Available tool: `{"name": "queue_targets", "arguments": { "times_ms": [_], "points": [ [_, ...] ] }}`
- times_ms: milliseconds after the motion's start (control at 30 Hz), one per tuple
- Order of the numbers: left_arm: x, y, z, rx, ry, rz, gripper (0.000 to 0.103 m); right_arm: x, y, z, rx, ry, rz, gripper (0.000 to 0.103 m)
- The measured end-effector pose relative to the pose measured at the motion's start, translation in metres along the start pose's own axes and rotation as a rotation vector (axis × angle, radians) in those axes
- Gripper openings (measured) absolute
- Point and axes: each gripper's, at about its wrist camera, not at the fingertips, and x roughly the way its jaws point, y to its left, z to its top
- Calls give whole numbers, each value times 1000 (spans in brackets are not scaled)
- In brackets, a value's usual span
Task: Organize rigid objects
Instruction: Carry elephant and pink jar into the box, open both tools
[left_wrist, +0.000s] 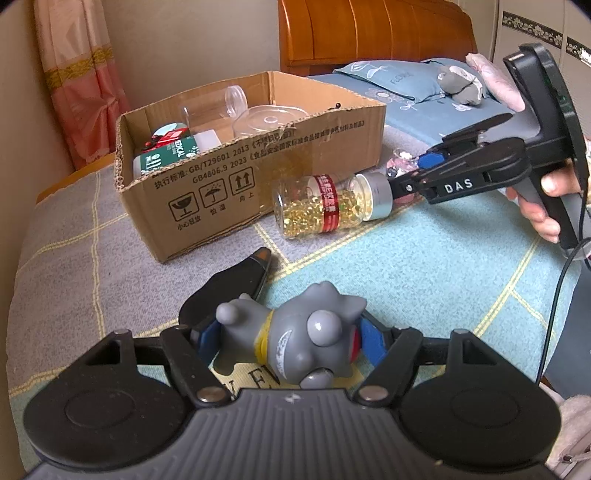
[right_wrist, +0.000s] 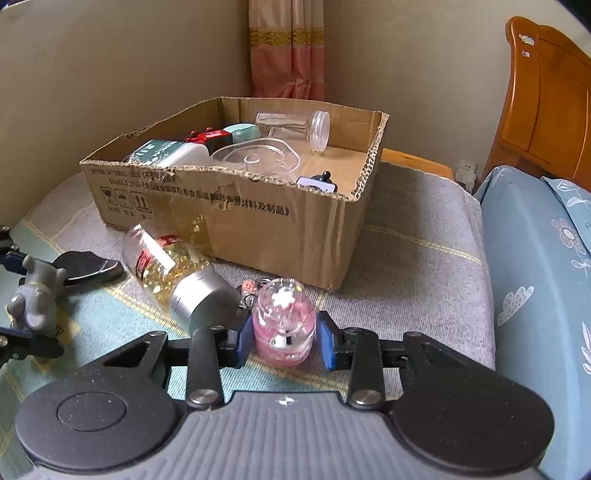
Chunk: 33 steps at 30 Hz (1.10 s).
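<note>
Cardboard box side: "GB/T29601 2013", "GB4806.9 2023", handling symbols. Right tool: "DAS".

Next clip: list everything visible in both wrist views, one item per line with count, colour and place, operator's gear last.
cardboard box: 1, brown, open, on the bed cover
clear jars: 2, transparent, in the box
green-label bottle: 1, white and green, in the box
red toy car: 1, in the box
capsule bottle: 1, clear, yellow capsules, silver cap, lying beside the box
black flat object: 1, on the cover
grey figurine: 1, between the left fingers
pink globe jar: 1, between the right fingers
pillow: 1, blue
left gripper: black, blue pads, closed on the figurine
right gripper: around the jar, contact unclear
</note>
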Motion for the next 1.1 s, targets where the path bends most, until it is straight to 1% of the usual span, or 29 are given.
{"name": "queue_targets", "arguments": {
  "times_ms": [133,200,300,400,700,933,1100],
  "points": [
    [0,0,0,6,1,0,73,1,1,2,-8,-2,-1,41],
    [0,0,1,7,5,0,73,2,3,3,-11,7,0,38],
    [0,0,2,12,14,-1,72,-1,6,2,-19,18,-18,38],
    [-2,-1,3,23,17,-5,72,-7,9,0,-24,25,-16,38],
    [-20,-8,4,68,13,-3,71,-44,18,-13,-29,23,11,38],
    [-37,-11,15,129,29,-19,71,-73,24,-10,-68,36,35,38],
    [-47,-7,27,137,40,-40,71,-87,24,-4,-71,33,58,38]
  ]
}}
